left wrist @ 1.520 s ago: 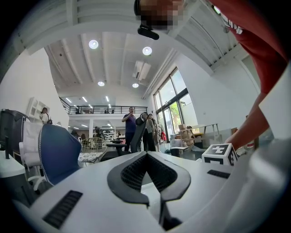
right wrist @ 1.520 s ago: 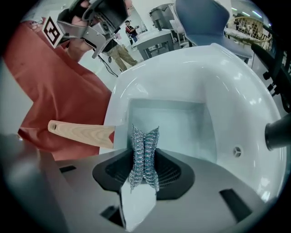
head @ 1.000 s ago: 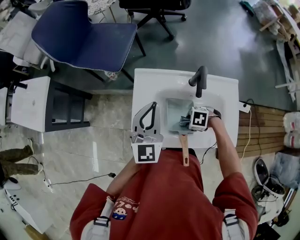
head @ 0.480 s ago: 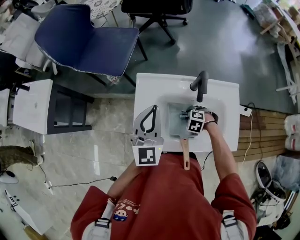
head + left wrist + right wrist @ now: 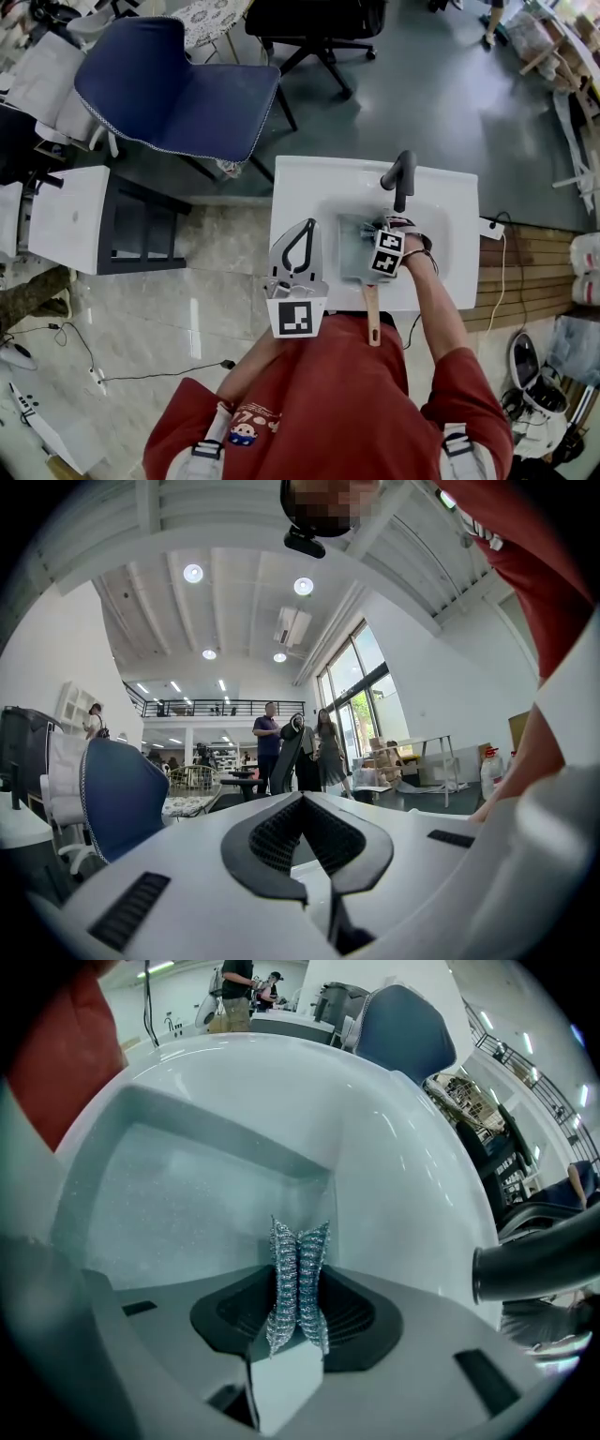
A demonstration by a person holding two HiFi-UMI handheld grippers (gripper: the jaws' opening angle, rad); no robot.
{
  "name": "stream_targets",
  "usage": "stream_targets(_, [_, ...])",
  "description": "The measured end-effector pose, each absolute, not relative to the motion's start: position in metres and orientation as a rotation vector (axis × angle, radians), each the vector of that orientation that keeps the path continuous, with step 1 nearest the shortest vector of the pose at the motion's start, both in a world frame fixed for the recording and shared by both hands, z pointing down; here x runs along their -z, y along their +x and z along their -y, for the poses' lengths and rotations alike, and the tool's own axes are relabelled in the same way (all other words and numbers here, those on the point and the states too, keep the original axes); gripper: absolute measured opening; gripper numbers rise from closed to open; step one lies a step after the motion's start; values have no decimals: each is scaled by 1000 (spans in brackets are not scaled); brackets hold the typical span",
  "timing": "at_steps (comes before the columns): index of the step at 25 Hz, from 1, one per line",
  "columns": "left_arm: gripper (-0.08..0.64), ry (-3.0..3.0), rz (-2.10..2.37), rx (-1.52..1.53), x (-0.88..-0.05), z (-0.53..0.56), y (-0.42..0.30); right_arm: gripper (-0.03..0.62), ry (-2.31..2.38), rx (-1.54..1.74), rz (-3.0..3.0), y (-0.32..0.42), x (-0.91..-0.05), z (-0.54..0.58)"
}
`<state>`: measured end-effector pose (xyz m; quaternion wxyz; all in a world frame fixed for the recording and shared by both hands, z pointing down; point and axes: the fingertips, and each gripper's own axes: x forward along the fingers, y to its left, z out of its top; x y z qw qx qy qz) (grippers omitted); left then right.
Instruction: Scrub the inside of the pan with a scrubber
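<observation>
A square grey pan (image 5: 352, 246) lies in the white sink (image 5: 300, 183), its wooden handle (image 5: 371, 317) sticking out over the front edge towards me. My right gripper (image 5: 373, 242) reaches into the pan and is shut on a silvery metal mesh scrubber (image 5: 298, 1255). In the right gripper view the scrubber juts out between the jaws, just over the pan's speckled bottom (image 5: 178, 1208) near its far wall. My left gripper (image 5: 305, 225) hovers over the sink's left rim, away from the pan. Its jaws meet at the tips and hold nothing (image 5: 302, 799).
A black faucet (image 5: 401, 176) rises behind the pan, right beside the right gripper. A blue chair (image 5: 178, 89) and a black office chair (image 5: 314, 23) stand beyond the sink. A white side table (image 5: 70, 220) is on the left. Several people (image 5: 295, 752) stand far off.
The right gripper has slid a little to the left across the pan with the scrubber. The left gripper has kept its place by the sink's left rim.
</observation>
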<state>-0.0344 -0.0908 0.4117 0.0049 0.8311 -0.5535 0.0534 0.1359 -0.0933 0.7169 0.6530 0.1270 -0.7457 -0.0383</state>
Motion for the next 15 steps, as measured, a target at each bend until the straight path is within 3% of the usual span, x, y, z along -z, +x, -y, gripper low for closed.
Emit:
stream_targets(8, [12, 2633, 1751, -160, -401, 92, -41, 158, 428, 68, 1733, 133, -705, 93])
stream_targets(15, [12, 2649, 1710, -142, -382, 98, -46, 158, 650, 39, 1837, 132, -638, 83])
